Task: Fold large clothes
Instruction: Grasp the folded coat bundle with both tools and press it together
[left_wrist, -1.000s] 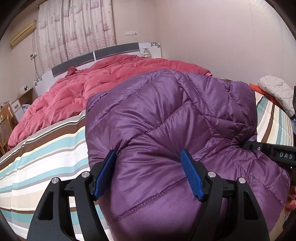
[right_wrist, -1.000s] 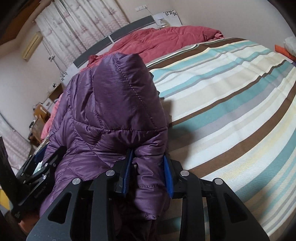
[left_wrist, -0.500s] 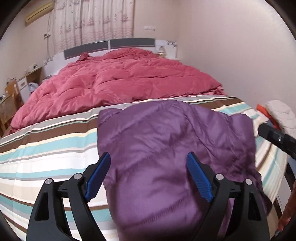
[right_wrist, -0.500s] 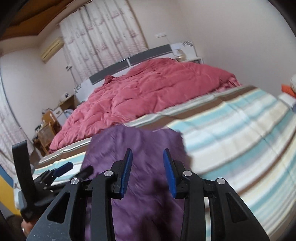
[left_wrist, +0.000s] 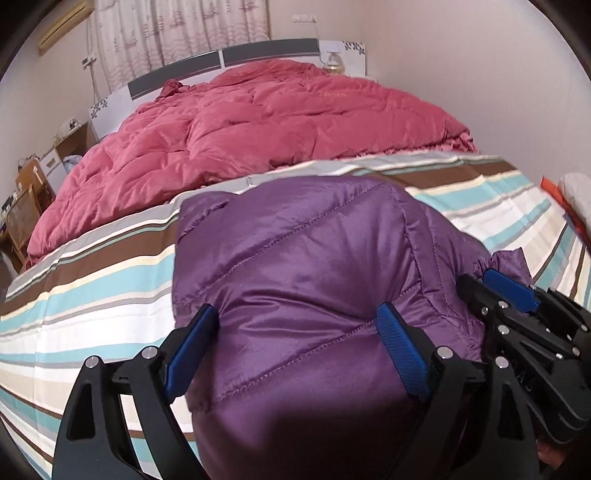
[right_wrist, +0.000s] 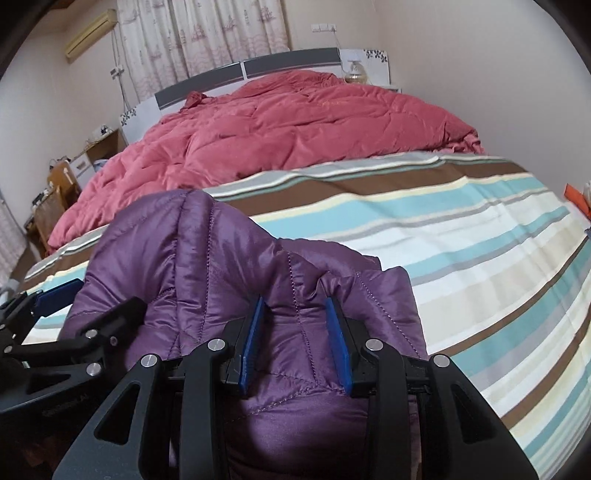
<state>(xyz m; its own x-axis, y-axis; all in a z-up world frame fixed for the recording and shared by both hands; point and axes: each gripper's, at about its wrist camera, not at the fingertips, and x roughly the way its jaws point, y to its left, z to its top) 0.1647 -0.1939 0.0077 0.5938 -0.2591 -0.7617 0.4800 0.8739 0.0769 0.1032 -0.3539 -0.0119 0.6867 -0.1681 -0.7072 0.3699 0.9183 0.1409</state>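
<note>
Purple jacket is lying bunched on the striped bed, w/ left claw just widening, straddling it loosely, right claw pinching a fold — probably best flattening it before letting go.
</note>
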